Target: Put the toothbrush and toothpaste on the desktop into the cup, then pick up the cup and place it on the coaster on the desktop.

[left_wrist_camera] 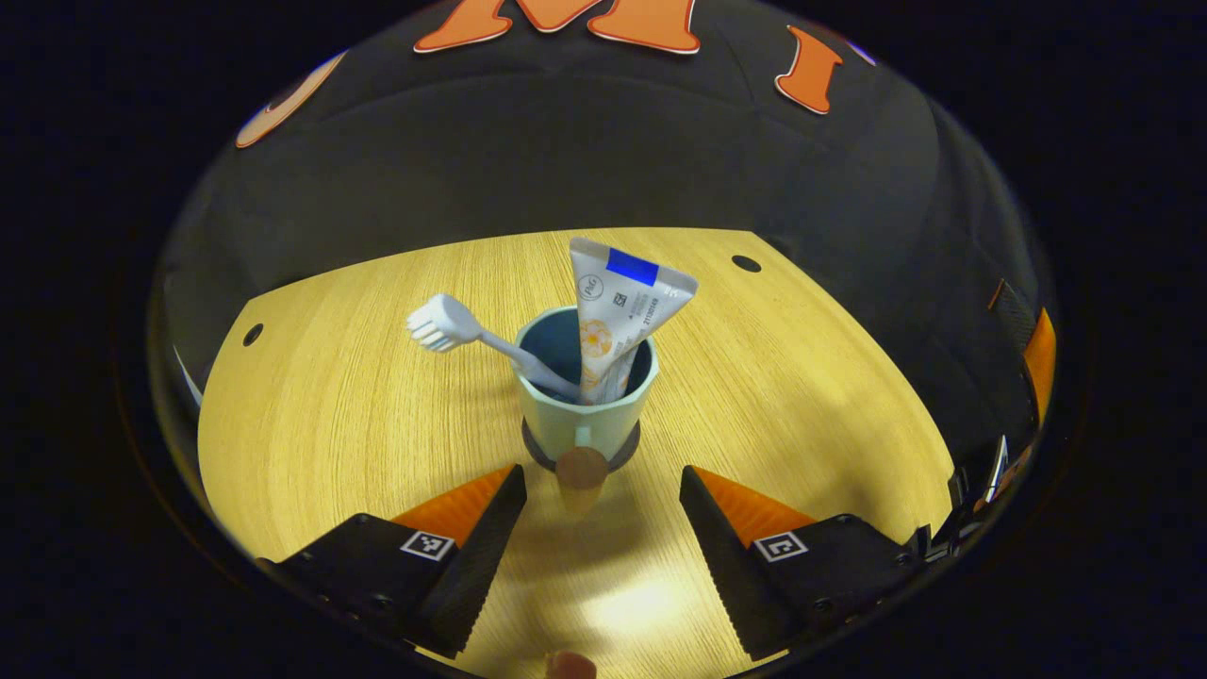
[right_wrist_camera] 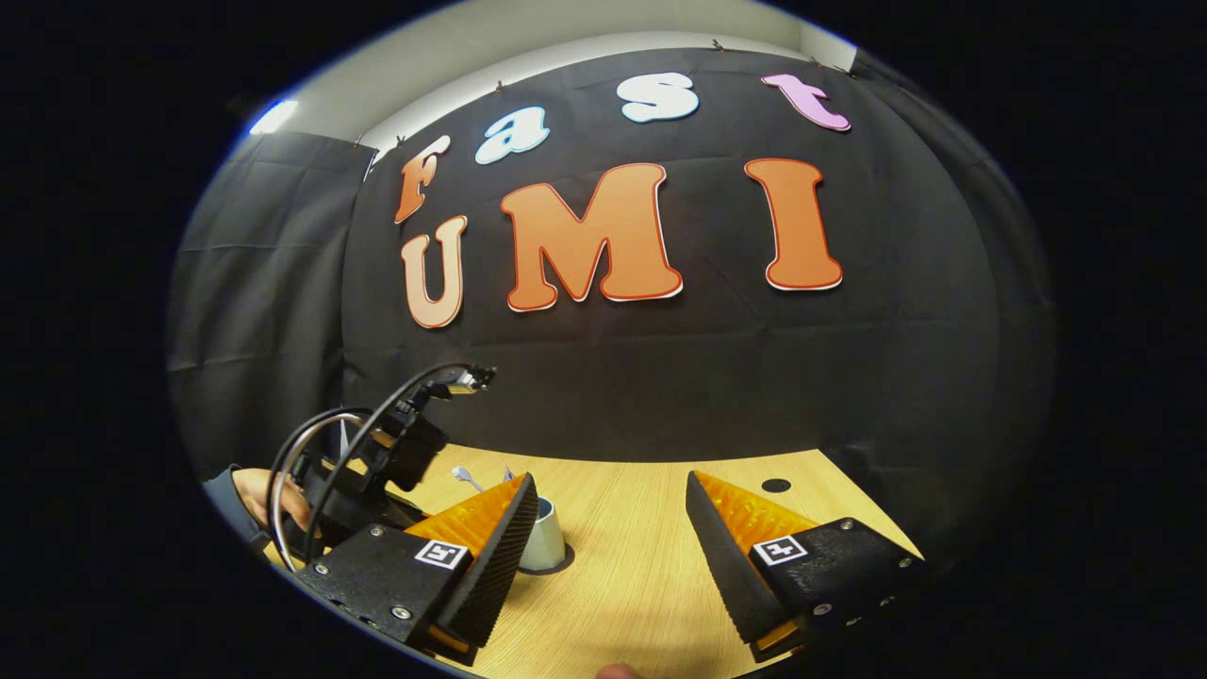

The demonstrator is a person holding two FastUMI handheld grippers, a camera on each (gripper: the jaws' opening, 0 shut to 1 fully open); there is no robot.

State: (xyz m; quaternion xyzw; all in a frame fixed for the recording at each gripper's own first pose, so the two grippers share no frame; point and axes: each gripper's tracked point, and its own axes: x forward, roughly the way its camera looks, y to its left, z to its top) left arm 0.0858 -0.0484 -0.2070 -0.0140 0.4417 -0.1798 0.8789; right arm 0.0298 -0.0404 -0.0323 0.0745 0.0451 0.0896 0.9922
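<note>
A pale blue-green cup (left_wrist_camera: 585,415) stands upright on a dark round coaster (left_wrist_camera: 537,453) in the middle of the wooden desktop (left_wrist_camera: 358,424). A white toothbrush (left_wrist_camera: 462,332) leans out of it to the left, bristles up. A white toothpaste tube (left_wrist_camera: 618,316) stands in the cup too. My left gripper (left_wrist_camera: 603,486) is open just in front of the cup, touching nothing. In the right gripper view, my right gripper (right_wrist_camera: 608,495) is open above the desktop (right_wrist_camera: 641,566), with the cup (right_wrist_camera: 549,539) partly hidden behind its left finger.
The left gripper's body with looped cables and a hand (right_wrist_camera: 273,500) holding it sit at the left of the right gripper view. Small dark holes (left_wrist_camera: 746,263) mark the desktop's far corners. Black cloth walls close the back.
</note>
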